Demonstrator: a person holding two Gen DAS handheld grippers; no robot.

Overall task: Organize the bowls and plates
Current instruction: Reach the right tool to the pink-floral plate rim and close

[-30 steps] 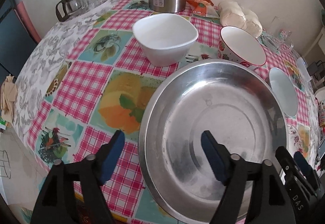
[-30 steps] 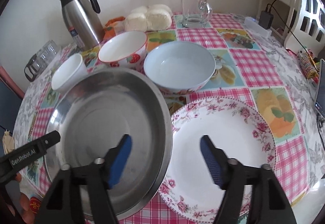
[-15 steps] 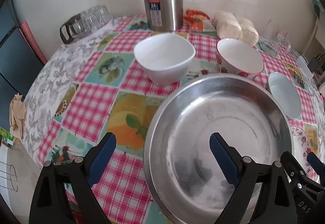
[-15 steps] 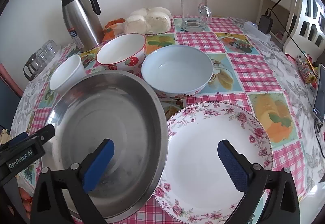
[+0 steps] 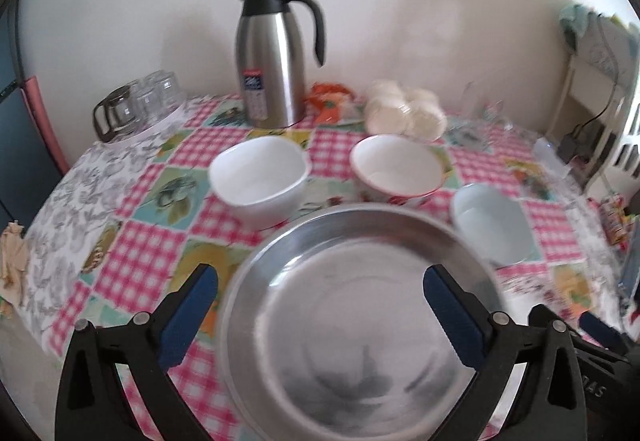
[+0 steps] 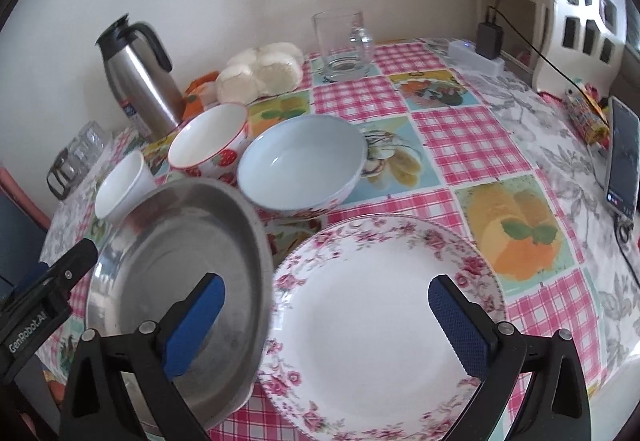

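Both tongs released, just opened wide, nothing between them.
Steel pan [image 5: 356, 325] overlaps floral plate [image 6: 384, 321] at worktop's near edge; careless grab could tip either off.

Three bowls [image 6: 300, 169]; two plates [image 6: 380, 321]; one flask [image 6: 140, 77]; one mug [image 6: 344, 41].

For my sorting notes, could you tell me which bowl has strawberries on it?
The red-rimmed bowl, standing between the plain white bowl and the pale blue bowl.
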